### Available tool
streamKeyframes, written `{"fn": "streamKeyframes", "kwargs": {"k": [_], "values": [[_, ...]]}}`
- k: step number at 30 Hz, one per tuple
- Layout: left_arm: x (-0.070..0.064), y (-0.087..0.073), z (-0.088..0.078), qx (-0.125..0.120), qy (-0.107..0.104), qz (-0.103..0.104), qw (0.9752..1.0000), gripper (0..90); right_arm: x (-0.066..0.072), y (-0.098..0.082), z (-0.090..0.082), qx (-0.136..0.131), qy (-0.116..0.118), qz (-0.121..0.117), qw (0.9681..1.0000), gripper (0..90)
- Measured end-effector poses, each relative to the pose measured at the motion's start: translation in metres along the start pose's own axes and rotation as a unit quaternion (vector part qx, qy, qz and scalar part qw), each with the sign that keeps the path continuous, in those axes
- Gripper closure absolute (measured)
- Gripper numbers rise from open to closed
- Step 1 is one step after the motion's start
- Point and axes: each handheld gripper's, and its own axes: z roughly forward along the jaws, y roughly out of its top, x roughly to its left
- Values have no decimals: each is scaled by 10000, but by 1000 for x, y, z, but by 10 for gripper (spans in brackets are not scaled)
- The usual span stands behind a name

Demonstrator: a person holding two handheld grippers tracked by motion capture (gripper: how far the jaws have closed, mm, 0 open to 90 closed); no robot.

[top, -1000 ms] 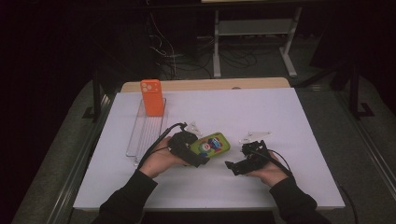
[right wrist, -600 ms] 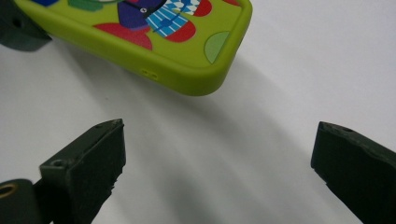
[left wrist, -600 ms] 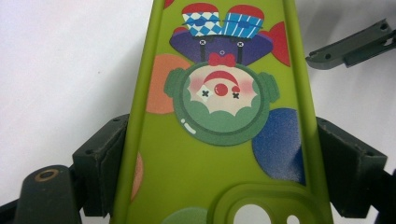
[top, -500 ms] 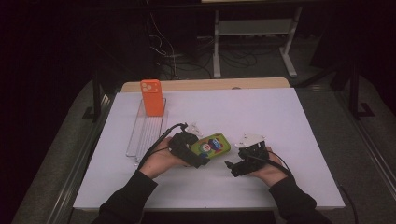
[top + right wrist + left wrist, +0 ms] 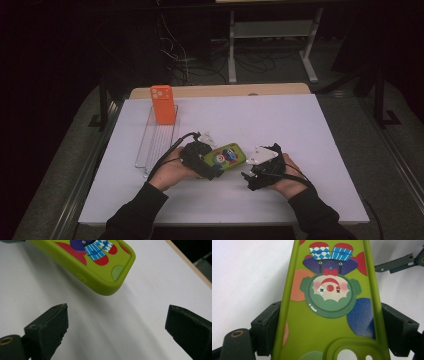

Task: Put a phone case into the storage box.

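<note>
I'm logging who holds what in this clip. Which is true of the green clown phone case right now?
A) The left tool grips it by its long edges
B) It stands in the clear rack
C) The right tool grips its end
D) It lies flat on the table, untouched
A: in the left gripper view the black jaws press both long edges of the green clown phone case, while the right tool is open, short of its end.

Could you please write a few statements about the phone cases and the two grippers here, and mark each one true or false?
1. The left gripper is shut on the green phone case. True.
2. The right gripper grips the green case's far end. False: its jaws stand open, apart from the case.
3. The orange phone case stands upright at the far end of the clear rack. True.
4. The orange case lies flat on the white tabletop. False: it stands in the rack.
</note>
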Motion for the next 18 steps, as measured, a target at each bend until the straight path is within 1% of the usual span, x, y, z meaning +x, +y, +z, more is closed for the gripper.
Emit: {"fn": "streamKeyframes", "kwargs": {"k": [1, 2, 3, 4, 5, 7, 9, 10, 11, 12, 13, 14, 15, 16, 17, 18], "values": [[-2, 0, 2, -112, 11, -120, 9999, 148, 0, 0, 0, 19, -75, -126, 9999, 38], [-1, 0, 1, -65, 10, -66, 10000, 148, 2, 1, 0, -2, -94, -174, 9998, 37], [1, 0, -1, 50, -3, 71, 10000, 148, 4, 2, 0, -29, -125, -193, 9997, 38], [1, 0, 0, 43, -15, 55, 10000, 148, 4, 2, 0, -37, -203, -339, 9992, 38], [-2, 0, 2, -96, -13, -112, 9999, 148, 5, 2, 0, -42, -268, -468, 9985, 38], [-2, 0, 2, -91, -14, -101, 9999, 148, 8, 3, 0, -88, -415, -715, 9965, 39], [-2, 0, 2, -107, -20, -135, 9998, 148, 11, 4, 0, -87, -580, -963, 9936, 40], [-2, 0, 2, -110, -8, -135, 9998, 148, 13, 5, -1, -106, -631, -1022, 9927, 40], [-2, 0, 2, -93, 0, -115, 9999, 148, 14, 5, -1, -94, -696, -1141, 9910, 40], [-2, 0, 3, -130, 1, -170, 9998, 148, 16, 6, -1, -135, -774, -1204, 9896, 41], [-2, 0, 3, -112, 0, -160, 9998, 148, 16, 6, -1, -89, -834, -1411, 9864, 41], [-1, 0, 2, -65, 4, -106, 9999, 148, 17, 6, -1, -85, -872, -1503, 9848, 41], [-1, 0, 2, -52, -8, -120, 9999, 148, 18, 7, -1, -92, -917, -1648, 9820, 42], [-1, 0, 3, -50, -19, -173, 9998, 148, 19, 7, -1, -93, -997, -1785, 9788, 42], [-1, -1, 2, -38, -10, -183, 9998, 148, 20, 8, -1, -101, -1088, -1912, 9755, 43], [-1, -1, 3, -54, -1, -180, 9998, 148, 22, 8, -1, -156, -1149, -1917, 9746, 44]]}}
